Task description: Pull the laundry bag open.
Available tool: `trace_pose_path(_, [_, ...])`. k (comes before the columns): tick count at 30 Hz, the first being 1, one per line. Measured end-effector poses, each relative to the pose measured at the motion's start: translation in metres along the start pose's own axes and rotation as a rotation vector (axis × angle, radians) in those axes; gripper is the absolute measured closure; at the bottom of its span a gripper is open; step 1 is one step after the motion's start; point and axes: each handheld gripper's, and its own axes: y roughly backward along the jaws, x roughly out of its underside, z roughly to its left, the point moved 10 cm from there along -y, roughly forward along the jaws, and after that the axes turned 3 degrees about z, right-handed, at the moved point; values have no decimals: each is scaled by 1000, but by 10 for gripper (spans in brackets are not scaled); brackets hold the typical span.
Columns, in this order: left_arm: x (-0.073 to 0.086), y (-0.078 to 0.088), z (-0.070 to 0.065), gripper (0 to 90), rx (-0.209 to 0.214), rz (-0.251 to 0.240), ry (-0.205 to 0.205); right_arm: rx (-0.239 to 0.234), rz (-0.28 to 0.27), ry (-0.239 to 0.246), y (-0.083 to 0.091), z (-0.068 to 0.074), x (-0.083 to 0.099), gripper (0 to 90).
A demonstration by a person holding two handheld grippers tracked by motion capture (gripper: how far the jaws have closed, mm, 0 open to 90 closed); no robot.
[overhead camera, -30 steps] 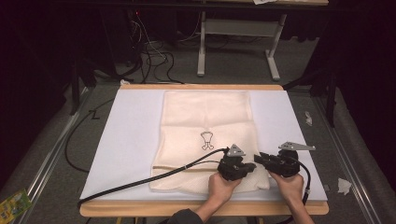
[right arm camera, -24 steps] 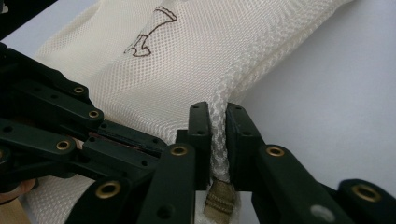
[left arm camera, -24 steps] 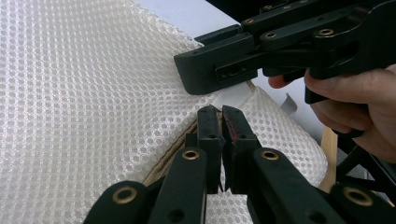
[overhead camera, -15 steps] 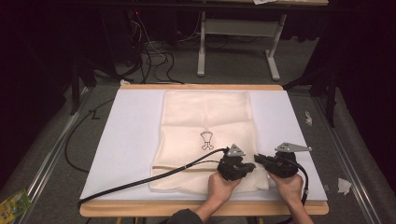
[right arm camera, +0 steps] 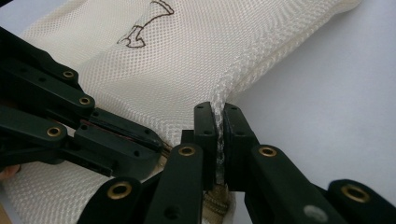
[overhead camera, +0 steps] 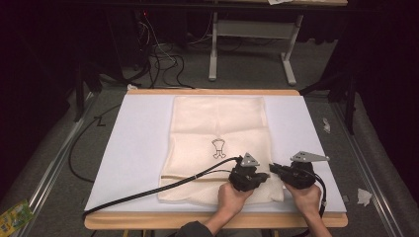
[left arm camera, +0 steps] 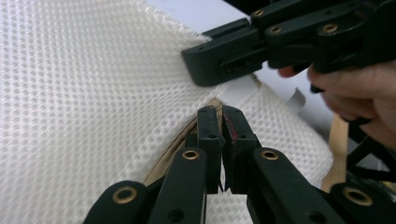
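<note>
Two black two-jaw grippers, left (overhead camera: 262,176) and right (overhead camera: 273,168): brass-ringed pivots, grey triangular top plates, black trailing cables.

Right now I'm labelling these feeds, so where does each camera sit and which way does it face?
High view: above the person's side, looking forward and down at the table, mesh bag, both hands.
Left gripper view: on the left gripper, facing its shut jaws on the bag.
Right gripper view: on the right gripper, pinching the bag's edge.
Both gripper views share the bag and the other gripper.
</note>
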Motion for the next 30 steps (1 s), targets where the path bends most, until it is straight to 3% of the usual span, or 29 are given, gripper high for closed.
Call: trace_pose_path(30, [-2, 7, 2, 874, -20, 16, -28, -1, 6, -3, 0, -1, 0, 876])
